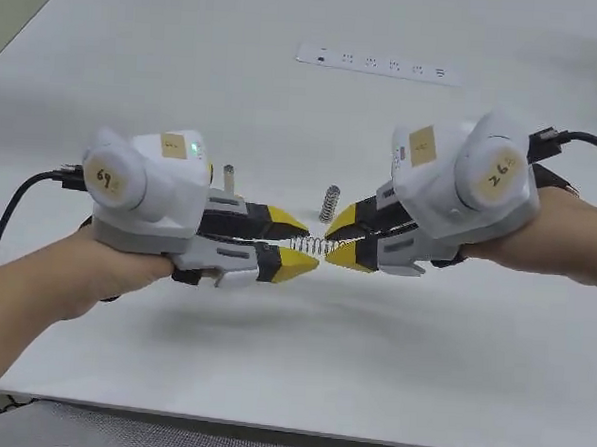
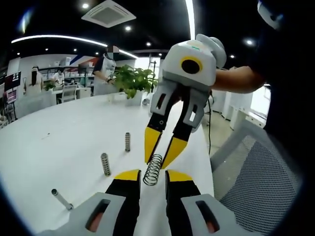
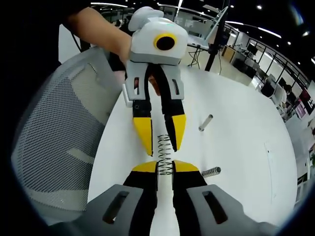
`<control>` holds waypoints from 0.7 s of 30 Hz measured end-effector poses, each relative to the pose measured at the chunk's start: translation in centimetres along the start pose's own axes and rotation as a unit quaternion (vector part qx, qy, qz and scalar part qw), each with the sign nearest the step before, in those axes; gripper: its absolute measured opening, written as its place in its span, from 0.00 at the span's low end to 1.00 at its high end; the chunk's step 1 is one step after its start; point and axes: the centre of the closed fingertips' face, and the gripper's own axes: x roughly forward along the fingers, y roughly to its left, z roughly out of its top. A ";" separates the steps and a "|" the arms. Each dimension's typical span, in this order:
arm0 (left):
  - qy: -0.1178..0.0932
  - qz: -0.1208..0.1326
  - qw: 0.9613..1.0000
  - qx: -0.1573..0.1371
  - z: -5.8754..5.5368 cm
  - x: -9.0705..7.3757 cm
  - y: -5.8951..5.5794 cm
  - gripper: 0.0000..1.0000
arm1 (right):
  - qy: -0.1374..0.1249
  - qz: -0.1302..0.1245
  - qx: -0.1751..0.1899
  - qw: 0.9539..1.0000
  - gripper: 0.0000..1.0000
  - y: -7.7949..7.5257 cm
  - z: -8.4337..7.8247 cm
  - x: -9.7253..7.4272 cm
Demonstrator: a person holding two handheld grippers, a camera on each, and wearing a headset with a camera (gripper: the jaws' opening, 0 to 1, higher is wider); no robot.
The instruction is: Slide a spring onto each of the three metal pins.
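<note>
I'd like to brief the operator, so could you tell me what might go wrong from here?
The spring hangs in mid-air, pinched by the right gripper, while the jaws of the left gripper look parted around its other end. A mistimed release could drop it. Near the table edge, it might roll off.

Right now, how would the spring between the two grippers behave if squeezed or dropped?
The spring, spanning from the right gripper to the left gripper, shows open, thin wire coils, so it probably flexes and compresses easily. It looks light for its size. Being round, it would likely roll if dropped on the smooth white table.
</note>
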 end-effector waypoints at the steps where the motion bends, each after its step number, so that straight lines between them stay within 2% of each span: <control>1: 0.000 0.000 1.000 0.001 0.0 0.0 0.0 0.11 | 0.000 0.001 0.000 1.000 0.08 0.0 0.0 0.0; 8: 0.004 -0.004 1.000 0.006 -0.1 0.1 -0.1 0.05 | 0.004 0.002 -0.004 1.000 0.08 0.1 -0.1 -0.1; 21: 0.004 -0.011 1.000 0.015 0.0 0.1 -0.5 0.03 | 0.009 -0.002 -0.010 1.000 0.08 0.1 -0.2 -0.2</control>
